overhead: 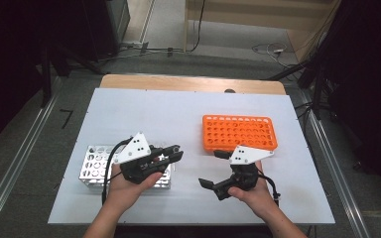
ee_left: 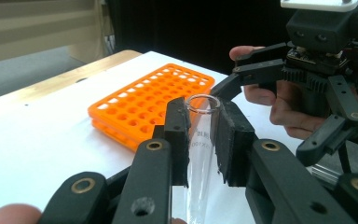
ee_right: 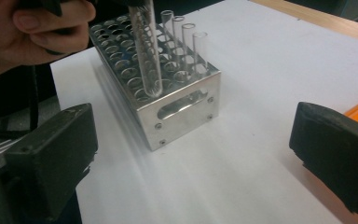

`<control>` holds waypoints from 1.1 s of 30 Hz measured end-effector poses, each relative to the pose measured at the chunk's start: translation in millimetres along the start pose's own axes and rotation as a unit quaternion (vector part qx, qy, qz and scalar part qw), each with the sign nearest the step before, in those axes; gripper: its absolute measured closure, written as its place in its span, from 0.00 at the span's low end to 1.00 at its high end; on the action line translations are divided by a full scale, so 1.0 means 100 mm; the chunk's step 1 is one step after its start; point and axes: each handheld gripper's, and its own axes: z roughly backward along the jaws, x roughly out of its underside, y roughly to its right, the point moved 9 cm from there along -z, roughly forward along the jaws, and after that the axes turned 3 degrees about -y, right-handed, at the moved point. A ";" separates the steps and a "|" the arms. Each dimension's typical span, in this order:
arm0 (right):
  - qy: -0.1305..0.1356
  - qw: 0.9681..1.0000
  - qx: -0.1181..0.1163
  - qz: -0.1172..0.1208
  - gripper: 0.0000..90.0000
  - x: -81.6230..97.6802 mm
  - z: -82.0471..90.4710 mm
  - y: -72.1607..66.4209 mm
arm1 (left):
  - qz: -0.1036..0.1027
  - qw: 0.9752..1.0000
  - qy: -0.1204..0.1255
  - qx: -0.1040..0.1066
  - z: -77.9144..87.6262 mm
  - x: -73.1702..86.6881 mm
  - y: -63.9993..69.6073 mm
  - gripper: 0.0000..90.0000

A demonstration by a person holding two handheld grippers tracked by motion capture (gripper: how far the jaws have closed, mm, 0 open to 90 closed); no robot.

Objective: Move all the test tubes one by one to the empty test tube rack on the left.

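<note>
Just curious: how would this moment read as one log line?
left gripper: shut on glass tube | right gripper: open, empty | steel rack: four tubes | orange rack: empty

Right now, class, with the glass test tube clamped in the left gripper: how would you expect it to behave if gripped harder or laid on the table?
The test tube looks like thin clear glass, so it is probably fragile under a harder squeeze from the left gripper. Its smooth wall may slip between the pads. Being round, it would likely roll on the flat white table.

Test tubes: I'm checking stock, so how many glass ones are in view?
5. One test tube is clamped in the left hand-held gripper above the metal rack; four tubes stand in a row in that rack. Others may be hidden.
</note>
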 end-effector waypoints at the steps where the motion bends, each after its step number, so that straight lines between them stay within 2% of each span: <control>1: 0.000 1.000 0.002 -0.001 0.00 0.01 0.01 0.02 | 0.001 1.000 0.002 -0.004 0.02 -0.01 -0.02 0.85; 9: 0.008 1.000 0.018 -0.016 0.00 0.04 0.09 0.20 | 0.015 0.999 0.019 -0.034 0.28 -0.06 -0.27 0.85; 15: 0.012 0.999 0.029 -0.024 0.00 0.06 0.13 0.30 | 0.028 0.997 0.026 -0.061 0.43 -0.04 -0.47 0.85; 27: 0.015 0.998 0.047 -0.028 0.00 0.09 0.19 0.42 | 0.043 0.992 0.030 -0.116 0.66 0.06 -0.78 0.85; 33: 0.015 0.998 0.053 -0.031 0.00 0.10 0.21 0.46 | 0.054 0.989 0.034 -0.134 0.72 0.11 -0.90 0.85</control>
